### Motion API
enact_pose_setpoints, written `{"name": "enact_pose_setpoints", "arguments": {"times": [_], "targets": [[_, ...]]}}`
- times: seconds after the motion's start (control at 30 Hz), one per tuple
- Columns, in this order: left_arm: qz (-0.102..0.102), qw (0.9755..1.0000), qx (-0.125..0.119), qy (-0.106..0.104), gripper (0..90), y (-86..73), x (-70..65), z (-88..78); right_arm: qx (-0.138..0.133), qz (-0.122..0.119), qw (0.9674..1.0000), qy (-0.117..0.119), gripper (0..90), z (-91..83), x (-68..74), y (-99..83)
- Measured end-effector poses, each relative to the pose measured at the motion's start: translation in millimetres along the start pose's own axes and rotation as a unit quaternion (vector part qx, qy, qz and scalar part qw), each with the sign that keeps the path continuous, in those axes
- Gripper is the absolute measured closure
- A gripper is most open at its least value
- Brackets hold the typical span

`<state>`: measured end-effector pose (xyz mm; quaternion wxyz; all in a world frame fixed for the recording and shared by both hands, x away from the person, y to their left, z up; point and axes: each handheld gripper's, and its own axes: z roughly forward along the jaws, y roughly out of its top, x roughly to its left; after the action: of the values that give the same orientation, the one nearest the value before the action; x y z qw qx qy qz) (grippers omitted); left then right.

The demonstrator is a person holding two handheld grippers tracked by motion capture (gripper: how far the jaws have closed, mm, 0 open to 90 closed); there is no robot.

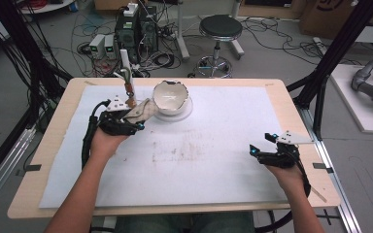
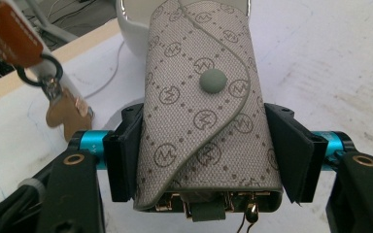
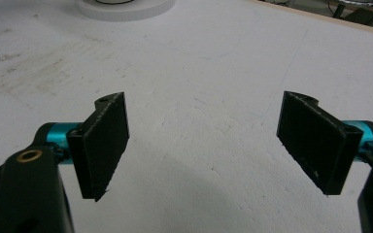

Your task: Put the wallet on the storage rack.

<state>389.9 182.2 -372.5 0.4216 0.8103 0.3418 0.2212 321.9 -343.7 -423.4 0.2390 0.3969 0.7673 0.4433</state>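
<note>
Between the two black jaws of the left tongs (image 2: 204, 160) sits a grey monogram-print key pouch (image 2: 201, 107), clamped at both side edges, its snap flap closed and facing the camera. From the high view, the left tongs (image 1: 135, 116) hold the pouch (image 1: 143, 110) above the tabletop (image 1: 53, 131) at about 10 o'clock, just beside the white bowl (image 1: 172, 97). Gold clips and a thin wire peek from the pouch's lower end in the left gripper view, where the frame cuts them off. Off at 10 o'clock in that view hangs an orange tag (image 2: 9, 31) on a ring with a small brown bear-shaped charm (image 2: 65, 114); what it hangs from is cut off. The bowl (image 2: 136, 29) lies mostly hidden behind the pouch.

Toward 4 o'clock on the tabletop, the right tongs (image 1: 262, 145) rest low over the white paper sheet (image 1: 213, 160). In the right gripper view, these tongs (image 3: 204, 141) stand wide open, holding nothing, with bare paper (image 3: 199, 73) between the pads.
</note>
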Motion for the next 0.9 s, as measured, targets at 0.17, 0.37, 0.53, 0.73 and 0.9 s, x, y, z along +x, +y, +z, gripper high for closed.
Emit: {"name": "enact_pose_setpoints", "arguments": {"times": [0.17,0.37,0.53,0.73,0.9], "targets": [[0.014,0.9999,0.004,-0.002,35.7,16.8,-1.2,5.3,0.001,-0.002,1.0000,0.003,19.6,1.6,1.2,0.6],[0.023,0.9997,0.006,-0.005,35.7,30.8,-2.9,11.5,0.001,-0.003,1.0000,0.005,19.6,3.5,2.9,1.7],[0.029,0.9995,0.006,-0.007,35.7,43.1,-2.6,18.3,0.003,-0.004,1.0000,0.006,19.5,4.1,2.9,1.8],[0.033,0.9993,0.015,-0.009,35.6,52.8,-2.2,28.7,0.001,-0.004,1.0000,0.005,19.6,4.3,1.3,1.5],[0.031,0.9992,0.020,-0.012,35.6,56.4,-0.7,39.9,0.004,-0.002,1.0000,0.006,19.6,5.0,1.4,1.1]]}}
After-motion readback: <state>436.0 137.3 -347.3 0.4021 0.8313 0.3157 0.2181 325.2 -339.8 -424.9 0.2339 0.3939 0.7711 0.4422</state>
